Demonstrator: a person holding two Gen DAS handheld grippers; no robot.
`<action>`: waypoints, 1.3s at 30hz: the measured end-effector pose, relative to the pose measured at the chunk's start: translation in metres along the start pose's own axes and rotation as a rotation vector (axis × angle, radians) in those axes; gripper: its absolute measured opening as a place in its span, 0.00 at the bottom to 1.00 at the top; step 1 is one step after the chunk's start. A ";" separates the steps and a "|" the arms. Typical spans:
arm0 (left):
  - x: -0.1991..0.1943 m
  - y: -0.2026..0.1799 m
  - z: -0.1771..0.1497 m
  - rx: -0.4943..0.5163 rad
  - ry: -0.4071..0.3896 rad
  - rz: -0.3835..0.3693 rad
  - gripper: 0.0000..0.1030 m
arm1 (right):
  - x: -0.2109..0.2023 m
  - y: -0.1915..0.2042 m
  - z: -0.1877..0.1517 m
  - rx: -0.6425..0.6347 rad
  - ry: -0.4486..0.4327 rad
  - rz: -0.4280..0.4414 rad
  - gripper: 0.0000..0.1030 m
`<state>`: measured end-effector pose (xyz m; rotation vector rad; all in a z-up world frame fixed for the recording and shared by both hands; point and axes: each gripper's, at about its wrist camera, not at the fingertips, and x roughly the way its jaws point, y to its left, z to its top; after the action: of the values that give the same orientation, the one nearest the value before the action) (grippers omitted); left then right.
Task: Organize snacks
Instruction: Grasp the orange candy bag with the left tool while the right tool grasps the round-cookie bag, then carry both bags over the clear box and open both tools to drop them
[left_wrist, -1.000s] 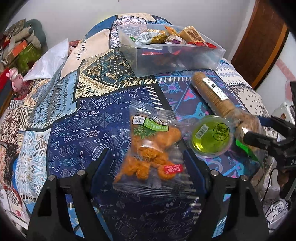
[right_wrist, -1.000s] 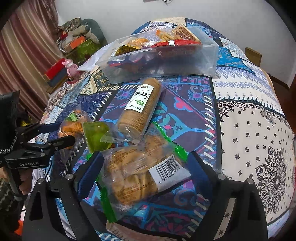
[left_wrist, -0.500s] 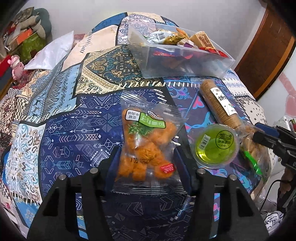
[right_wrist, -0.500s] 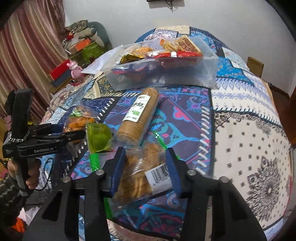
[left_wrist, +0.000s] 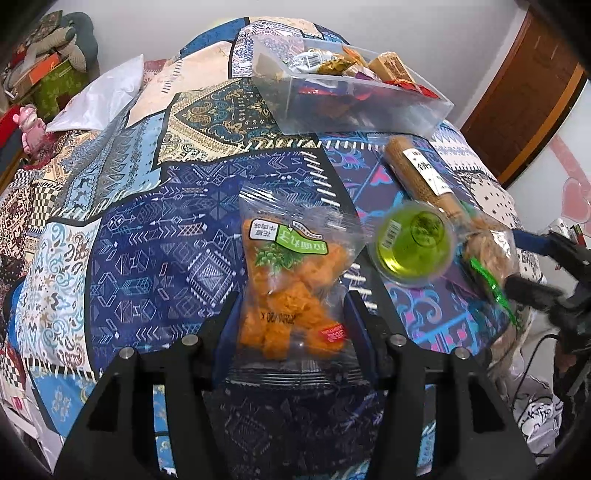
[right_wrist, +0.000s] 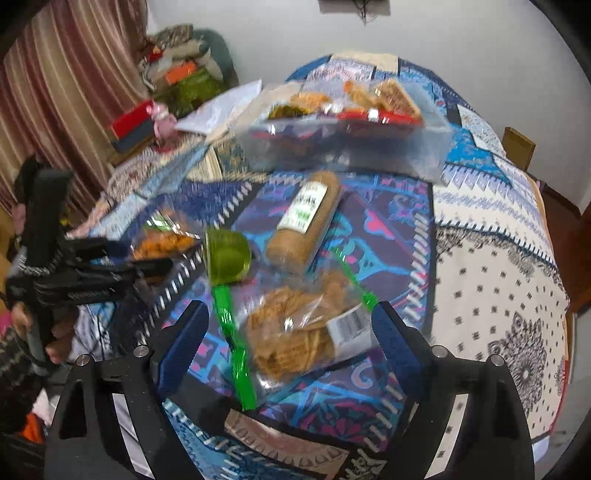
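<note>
Since half a second ago the right gripper (right_wrist: 288, 332) has let go of the cracker bag (right_wrist: 295, 339); its jaws are opening, the bag loose between them on the quilt (right_wrist: 498, 295). Left gripper (left_wrist: 288, 325) pinches the orange snack bag (left_wrist: 291, 280), probably bound for the clear bin (left_wrist: 354, 99) beyond

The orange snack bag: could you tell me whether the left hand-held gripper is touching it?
Touching. The left wrist view shows the left hand-held gripper with both blue pads pressed against the sides of the orange snack bag.
</note>
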<state>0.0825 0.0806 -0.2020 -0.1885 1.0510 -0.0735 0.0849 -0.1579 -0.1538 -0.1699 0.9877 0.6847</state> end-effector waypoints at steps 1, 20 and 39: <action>-0.002 0.000 -0.001 0.004 -0.003 0.005 0.57 | 0.005 0.001 -0.001 -0.005 0.016 -0.006 0.89; 0.016 0.006 0.012 -0.006 -0.051 0.008 0.48 | 0.028 -0.017 0.002 0.021 0.022 -0.026 0.78; -0.042 -0.004 0.077 0.027 -0.252 0.023 0.40 | -0.026 -0.043 0.055 0.067 -0.181 -0.109 0.69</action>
<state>0.1286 0.0919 -0.1284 -0.1565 0.8007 -0.0420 0.1405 -0.1795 -0.1090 -0.1000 0.8204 0.5559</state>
